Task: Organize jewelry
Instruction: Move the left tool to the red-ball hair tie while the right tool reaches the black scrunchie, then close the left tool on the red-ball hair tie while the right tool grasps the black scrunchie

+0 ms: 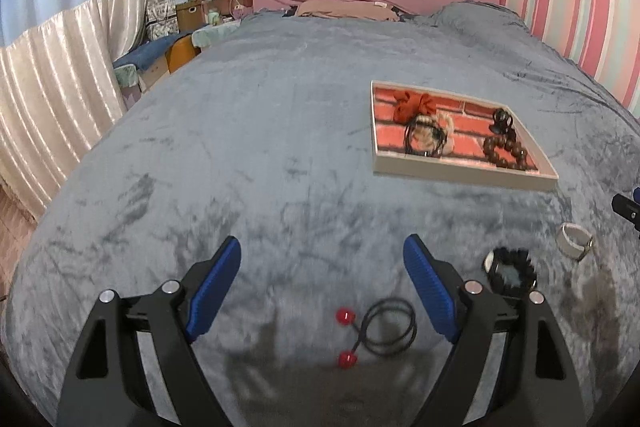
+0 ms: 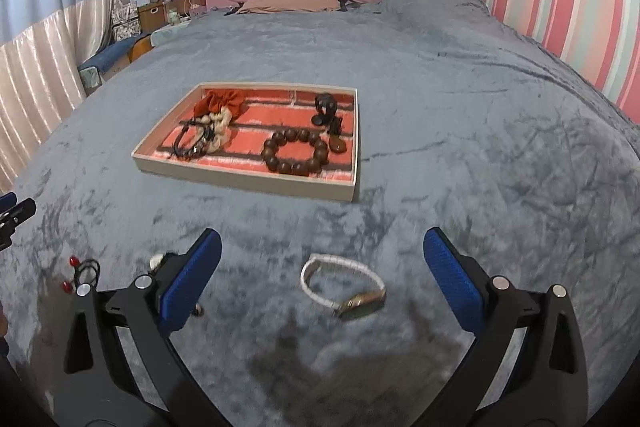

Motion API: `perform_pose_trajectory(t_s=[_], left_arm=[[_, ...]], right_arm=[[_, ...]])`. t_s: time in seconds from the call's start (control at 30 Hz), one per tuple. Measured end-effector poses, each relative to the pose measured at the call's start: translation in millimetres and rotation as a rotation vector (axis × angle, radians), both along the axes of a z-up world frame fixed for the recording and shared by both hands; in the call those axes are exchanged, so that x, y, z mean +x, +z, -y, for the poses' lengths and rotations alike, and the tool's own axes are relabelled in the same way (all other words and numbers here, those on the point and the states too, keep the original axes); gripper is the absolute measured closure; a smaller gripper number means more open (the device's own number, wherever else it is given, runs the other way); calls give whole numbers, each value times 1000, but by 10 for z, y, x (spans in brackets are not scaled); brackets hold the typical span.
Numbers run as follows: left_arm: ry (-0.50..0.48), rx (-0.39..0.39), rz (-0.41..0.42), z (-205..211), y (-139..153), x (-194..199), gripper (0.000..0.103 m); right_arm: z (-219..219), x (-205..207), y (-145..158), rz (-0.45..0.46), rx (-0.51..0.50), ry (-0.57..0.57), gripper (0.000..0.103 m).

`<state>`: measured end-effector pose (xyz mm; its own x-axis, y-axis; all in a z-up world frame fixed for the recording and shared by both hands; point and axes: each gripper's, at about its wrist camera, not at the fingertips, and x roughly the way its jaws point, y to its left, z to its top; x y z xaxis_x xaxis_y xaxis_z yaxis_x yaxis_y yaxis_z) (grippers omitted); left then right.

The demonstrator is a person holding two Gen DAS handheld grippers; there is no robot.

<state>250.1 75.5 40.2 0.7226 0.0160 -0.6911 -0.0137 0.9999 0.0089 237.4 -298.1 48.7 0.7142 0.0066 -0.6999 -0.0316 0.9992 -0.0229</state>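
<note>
Your left gripper (image 1: 322, 267) hangs over the grey plush bed cover (image 1: 248, 131) with its blue pads spread wide and nothing between them; the black elastic hair tie with two red beads (image 1: 376, 333) lies on the cover just below the gap, toward 6 o'clock in the left wrist view. Your right gripper (image 2: 322, 259) is spread just as wide and empty, with the white-banded wristwatch (image 2: 344, 287) lying between and just below its pads. The shallow cream-rimmed tray with the orange striped lining (image 2: 248, 181) sits well apart from both, at 12 o'clock in the right view and 2 o'clock in the left; it already holds a rust-red scrunchie (image 2: 218, 101), a bracelet of large dark wooden beads (image 2: 296, 151) and some dark pieces I cannot make out. A black beaded bracelet (image 1: 510, 271) also waits on the cover, just beside the left gripper's right finger at 3 o'clock. My judgement of the risks: the plush pile is soft, so a descending pad could press the thin elastic into the fabric and close on cover instead of cord; the watch band is a loop and could slip sideways or dangle if pinched off-centre; and with both hands working close together, the left gripper's finger could nudge the black beaded bracelet.
</note>
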Motion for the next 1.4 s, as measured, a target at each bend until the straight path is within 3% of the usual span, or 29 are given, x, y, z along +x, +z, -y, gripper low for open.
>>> perform_pose_trajectory(t_s=[0.47, 0.73, 1.07, 1.33, 1.4], left_arm=[[-13, -25, -63, -1, -566, -215, 21], [-30, -33, -103, 31, -793, -151, 21], [-42, -53, -140, 12, -991, -27, 22], [-40, -55, -136, -17, -1012, 1, 30], [-37, -52, -133, -25, -1011, 13, 37]], right_arm=[[-493, -271, -446, 19, 8, 42, 6], [-819, -155, -683, -30, 3, 92, 15], [-845, 78, -959, -90, 9, 81, 24], [-911, 154, -1107, -126, 30, 104, 41], [-915, 165, -1107, -124, 38, 107, 48]])
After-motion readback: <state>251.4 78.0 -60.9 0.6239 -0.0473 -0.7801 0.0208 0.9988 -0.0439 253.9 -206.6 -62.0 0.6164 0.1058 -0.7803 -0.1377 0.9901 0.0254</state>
